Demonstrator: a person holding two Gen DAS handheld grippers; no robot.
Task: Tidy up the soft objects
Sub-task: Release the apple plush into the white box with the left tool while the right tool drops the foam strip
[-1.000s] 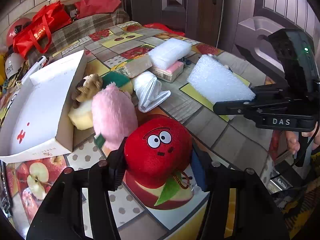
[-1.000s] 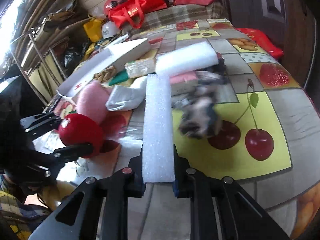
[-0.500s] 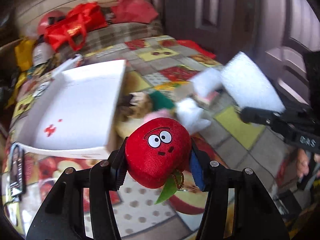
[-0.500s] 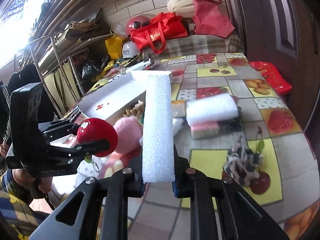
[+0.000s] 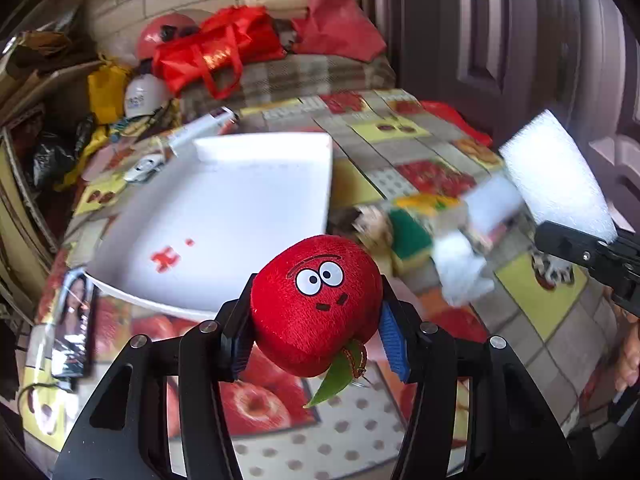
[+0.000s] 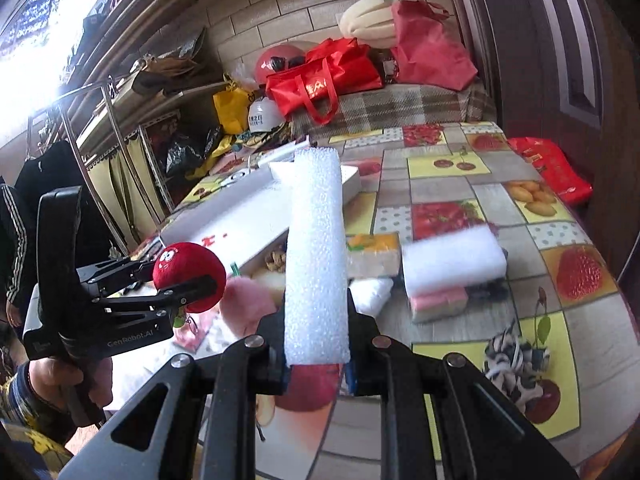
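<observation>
Left hand-held gripper (image 5: 316, 344) clamps the red plush apple (image 5: 316, 304) just short of the empty white box's (image 5: 224, 216) near rim; right hand-held gripper (image 6: 316, 360) pinches a white foam block (image 6: 316, 256).

The left gripper (image 5: 316, 322) is clamped on a red plush apple (image 5: 316, 304), lifted off the table. The right gripper (image 6: 318, 344) pinches a white foam block (image 6: 316, 256) near its end, held off to the right.

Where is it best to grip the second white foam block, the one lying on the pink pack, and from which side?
Probably grip the foam block across its short width, coming from above: it lies flat on the pink pack, its top uncovered.
</observation>
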